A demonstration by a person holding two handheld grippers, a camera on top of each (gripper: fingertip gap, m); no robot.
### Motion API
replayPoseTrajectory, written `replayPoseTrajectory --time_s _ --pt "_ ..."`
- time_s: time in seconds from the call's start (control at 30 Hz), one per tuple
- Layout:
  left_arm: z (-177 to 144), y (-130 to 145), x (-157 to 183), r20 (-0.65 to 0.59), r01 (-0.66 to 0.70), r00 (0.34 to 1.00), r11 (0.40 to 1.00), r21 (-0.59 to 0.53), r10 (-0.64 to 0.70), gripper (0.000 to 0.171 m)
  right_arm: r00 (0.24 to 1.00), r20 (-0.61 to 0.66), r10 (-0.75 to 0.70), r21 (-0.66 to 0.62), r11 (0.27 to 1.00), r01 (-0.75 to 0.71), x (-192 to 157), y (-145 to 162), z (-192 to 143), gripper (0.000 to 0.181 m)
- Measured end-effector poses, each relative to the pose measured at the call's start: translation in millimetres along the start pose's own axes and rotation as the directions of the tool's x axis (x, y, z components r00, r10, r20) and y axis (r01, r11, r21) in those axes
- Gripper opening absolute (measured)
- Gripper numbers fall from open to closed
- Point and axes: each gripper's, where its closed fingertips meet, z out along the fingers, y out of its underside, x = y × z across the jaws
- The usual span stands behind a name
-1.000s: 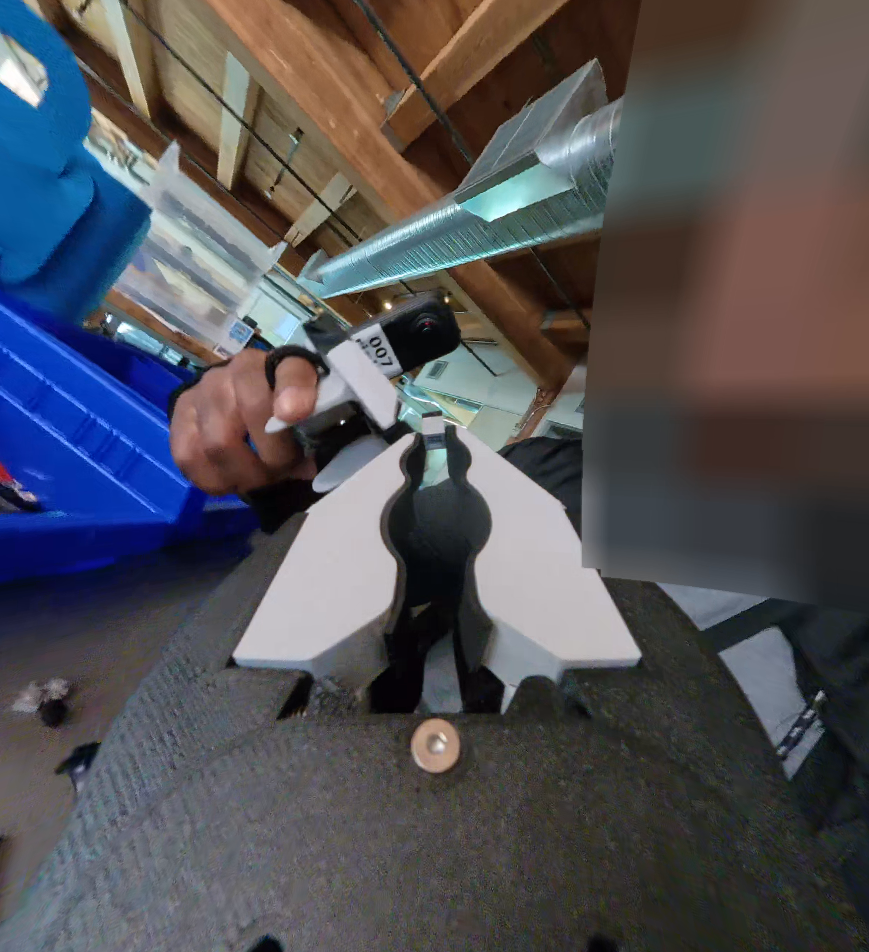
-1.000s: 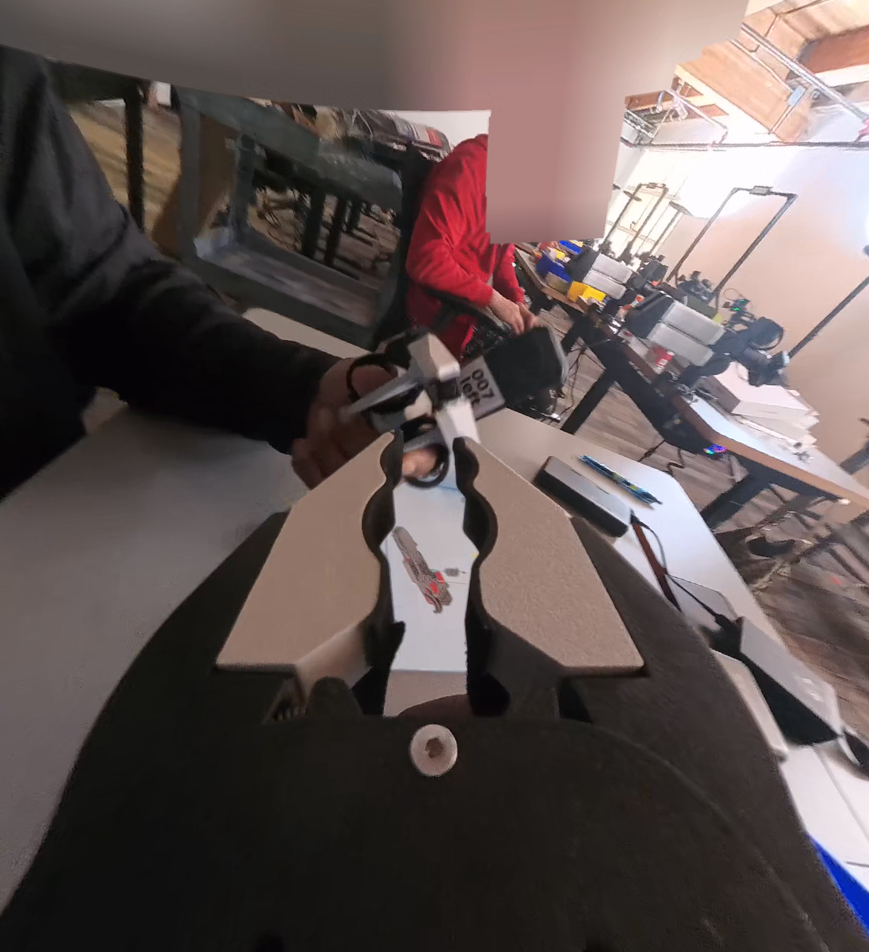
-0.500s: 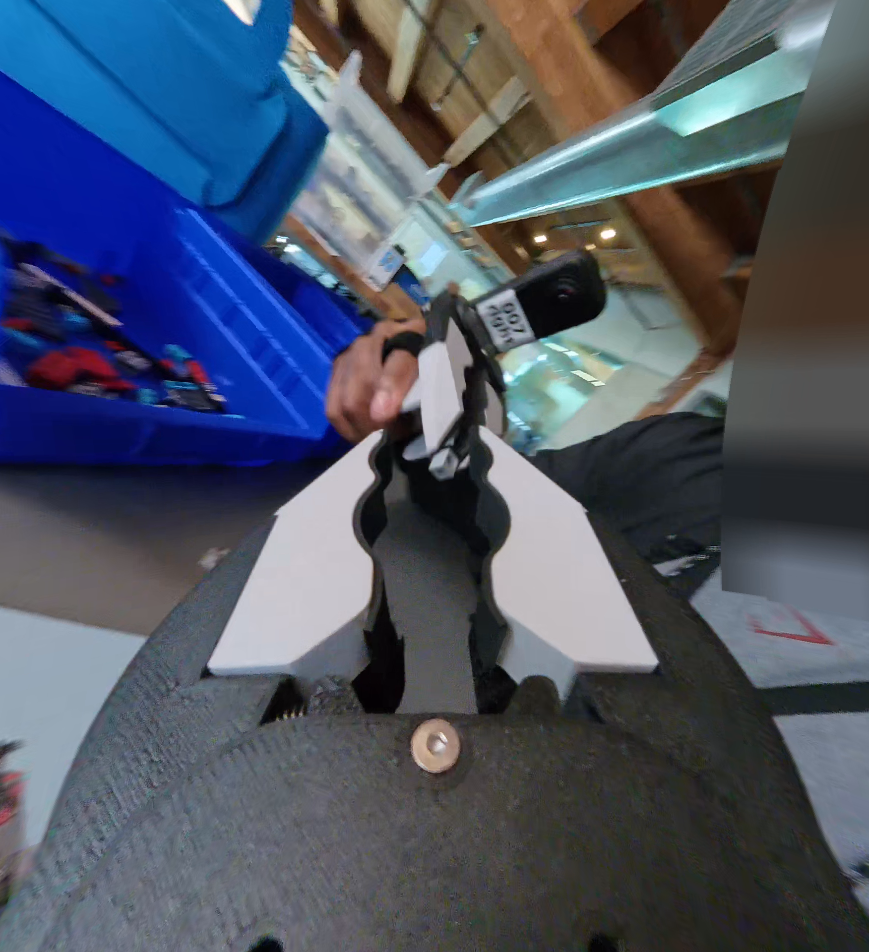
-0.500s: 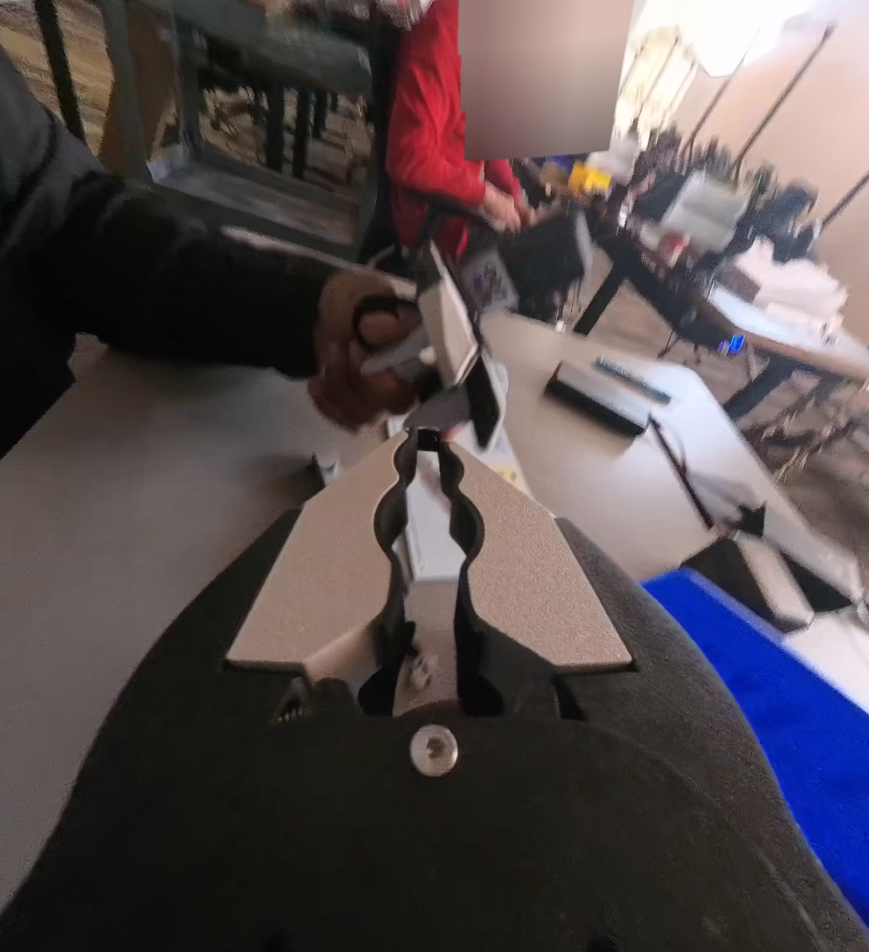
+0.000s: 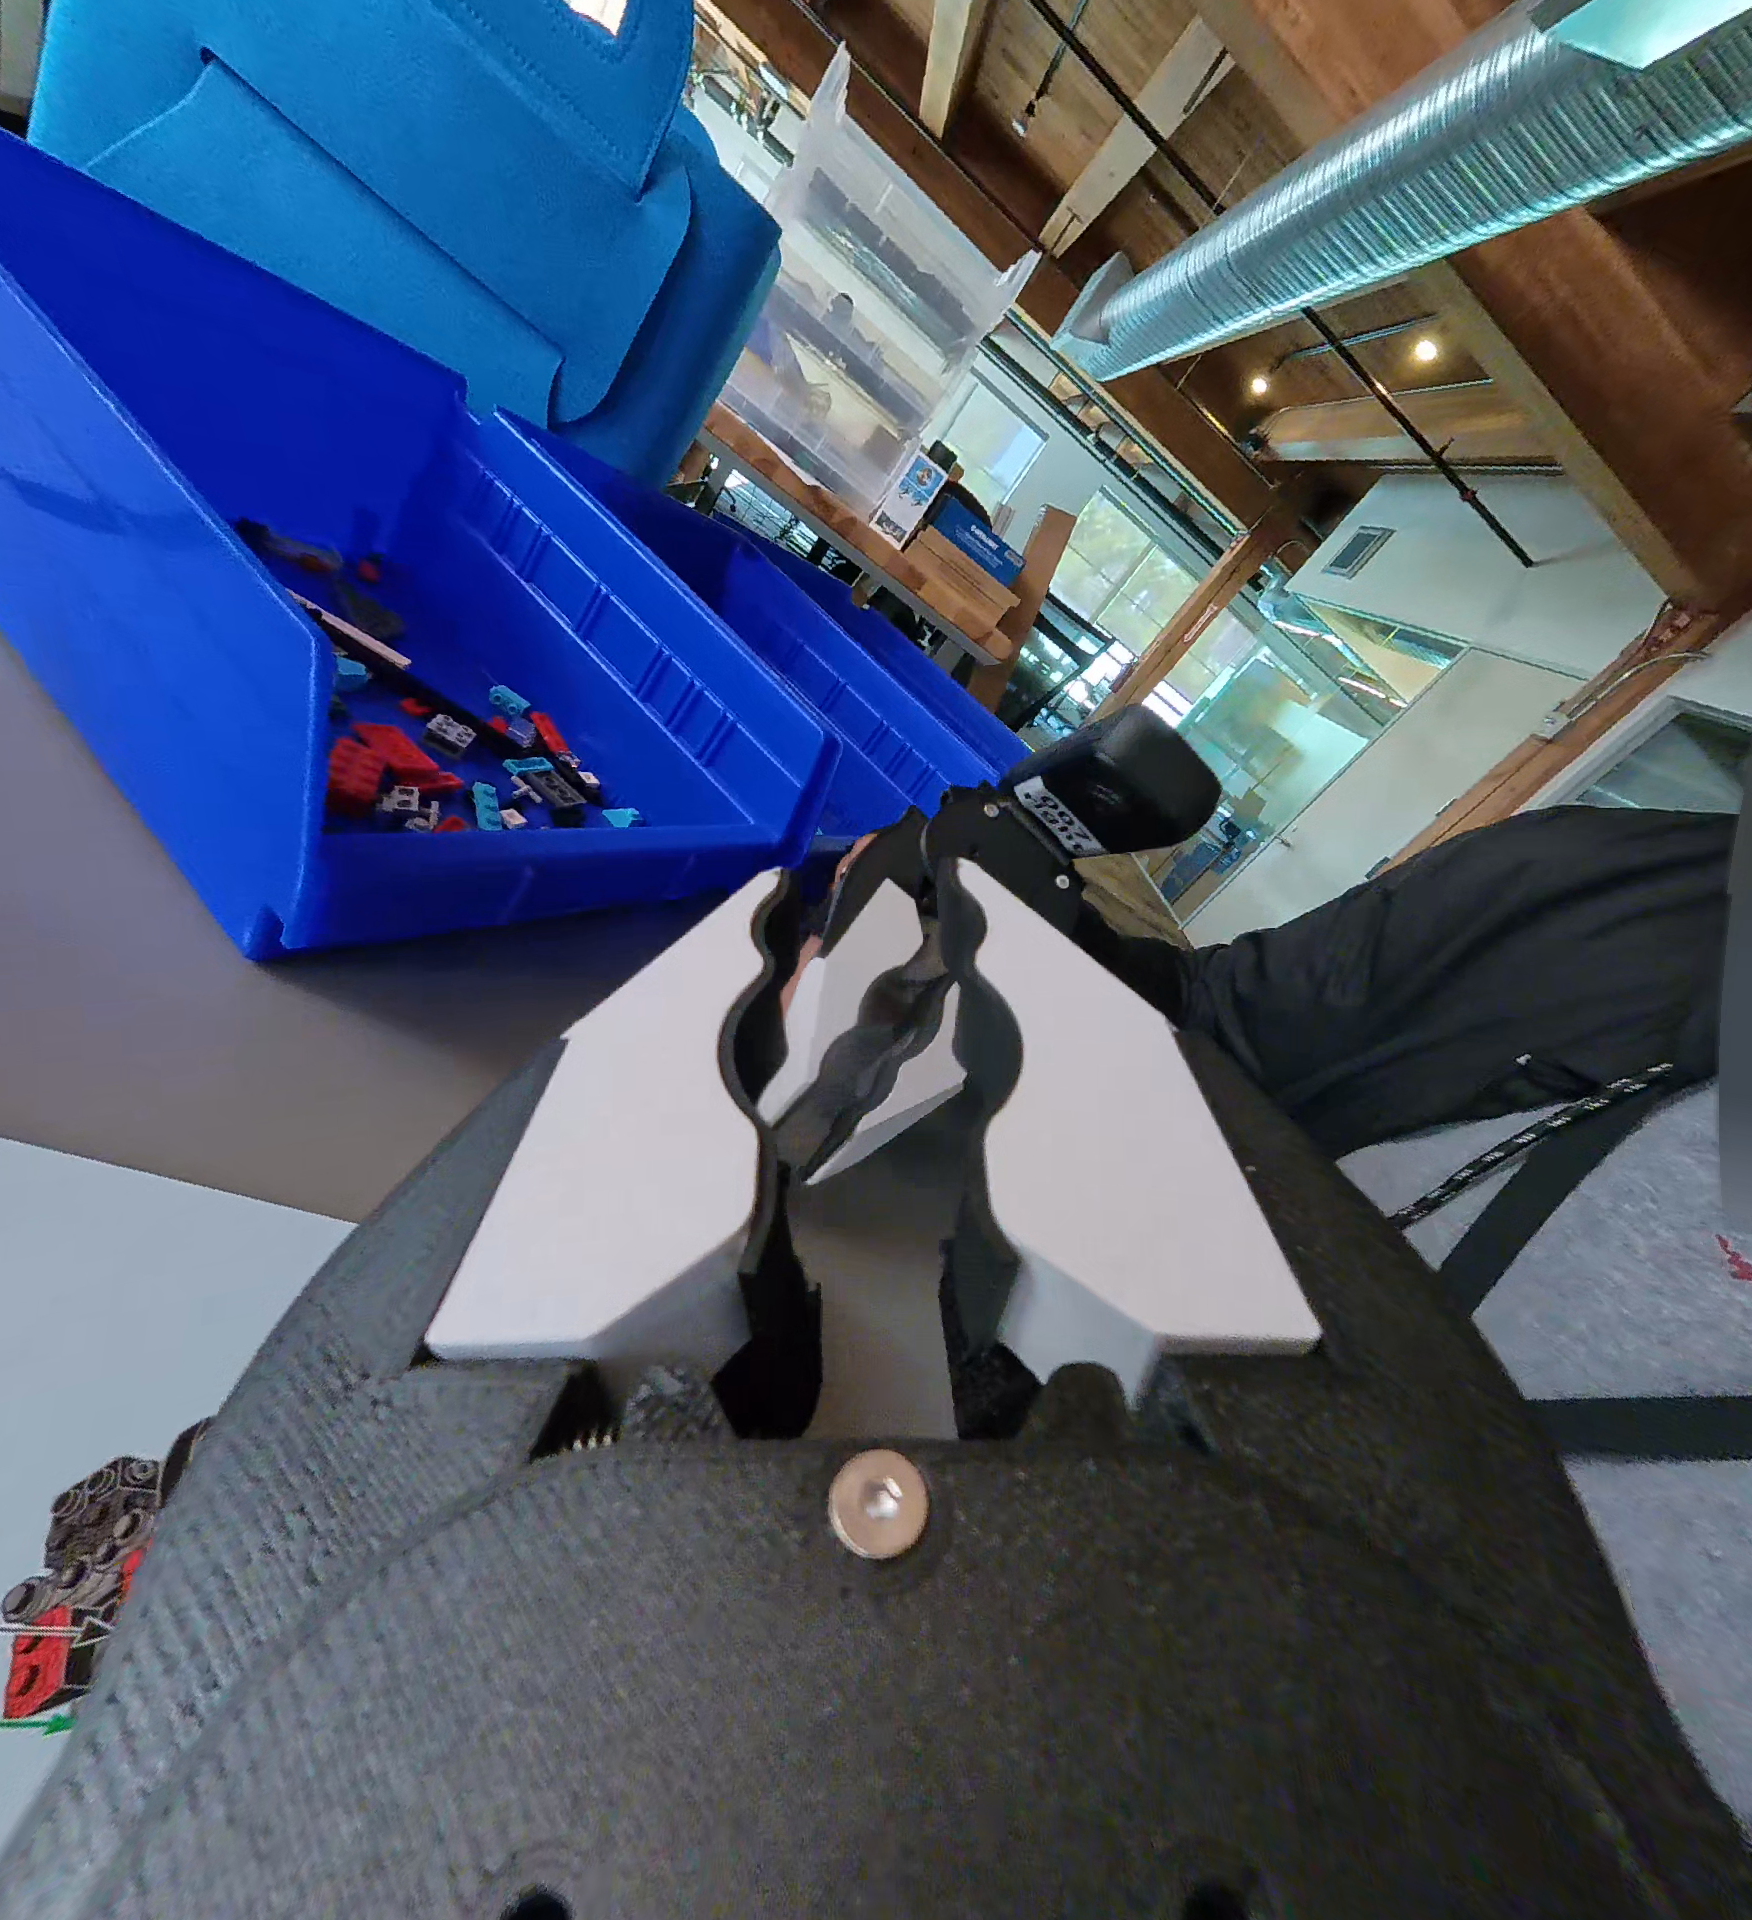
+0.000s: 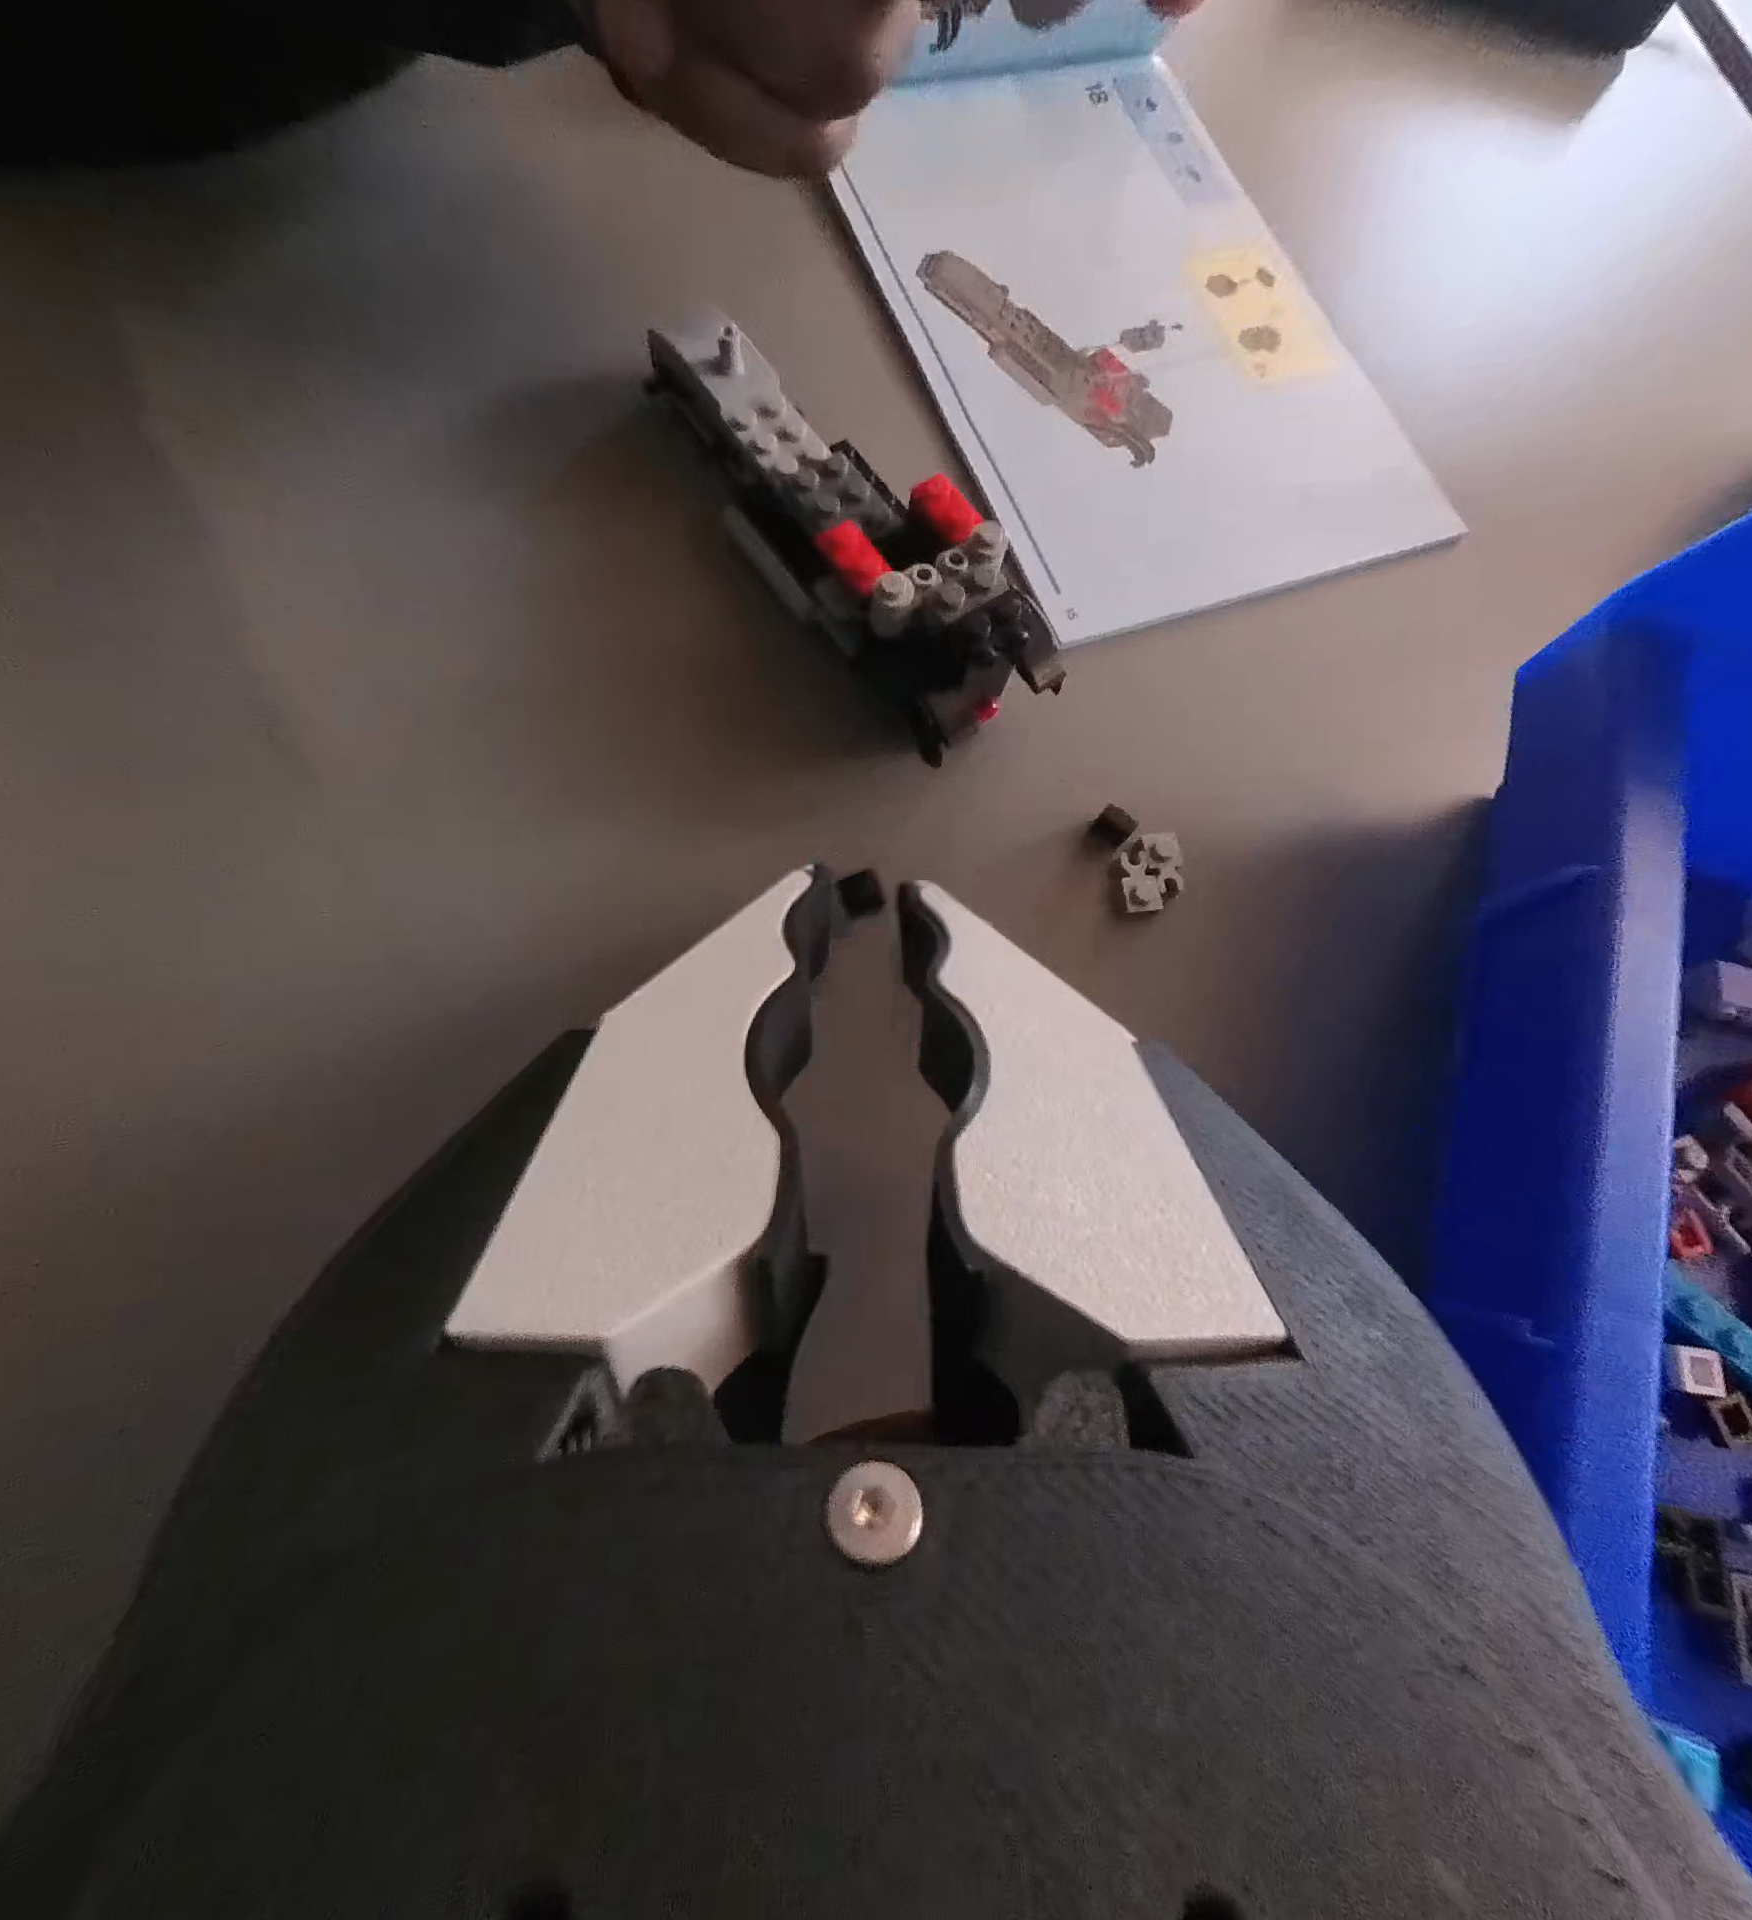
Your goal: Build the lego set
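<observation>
A partly built grey, black and red lego model (image 6: 830, 520) lies on the grey table (image 6: 280, 727). My right gripper (image 6: 861, 891) points down at the table just in front of it, jaws a little apart. A small black piece (image 6: 859, 891) sits between the tips, against the left fingertip. Whether it rests on the table I cannot tell. My left gripper (image 5: 861, 883) is open and empty, held low over the table. It faces the right gripper, which also shows in the left wrist view (image 5: 810, 1143).
An open instruction booklet (image 6: 1163, 364) lies behind the model, with a hand (image 6: 747, 94) at its far edge. A grey piece (image 6: 1147, 878) and a black piece (image 6: 1111, 826) lie loose to the right. A blue bin (image 6: 1578, 935) of bricks stands at the right and shows in the left wrist view (image 5: 176, 623). My right fingertips sit around 15 cm from my left ones.
The right gripper swung from facing the left gripper down to the table, and its nearly shut jaws parted. The left gripper opened and lowered, turning toward the bin.
</observation>
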Motion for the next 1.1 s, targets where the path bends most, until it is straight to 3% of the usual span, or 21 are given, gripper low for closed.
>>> replayPoseTrajectory --time_s 0.13,0.33,0.5,1.1 --pt "-1 1 -4 0.016 -0.009 1.0 1.0 -0.003 0.009 0.027 0.997 -0.013 0.072 0.04 0.997 -0.072 11 -5 -7 0.032" --pt "-1 1 -4 0.021 -0.022 1.0 1.0 -0.01 0.022 0.026 0.994 -0.06 0.097 -0.028 0.995 -0.099 20 7 -1 0.028" --pt "1 5 -4 0.02 -0.032 0.999 0.999 -0.027 0.032 0.026 0.992 -0.072 0.104 -0.069 0.992 -0.109 22 14 6 0.014" --pt "1 2 -5 0.045 -0.093 0.995 0.996 -0.016 0.094 0.022 0.99 -0.092 0.105 -0.057 0.992 -0.111 26 10 4 0.013"
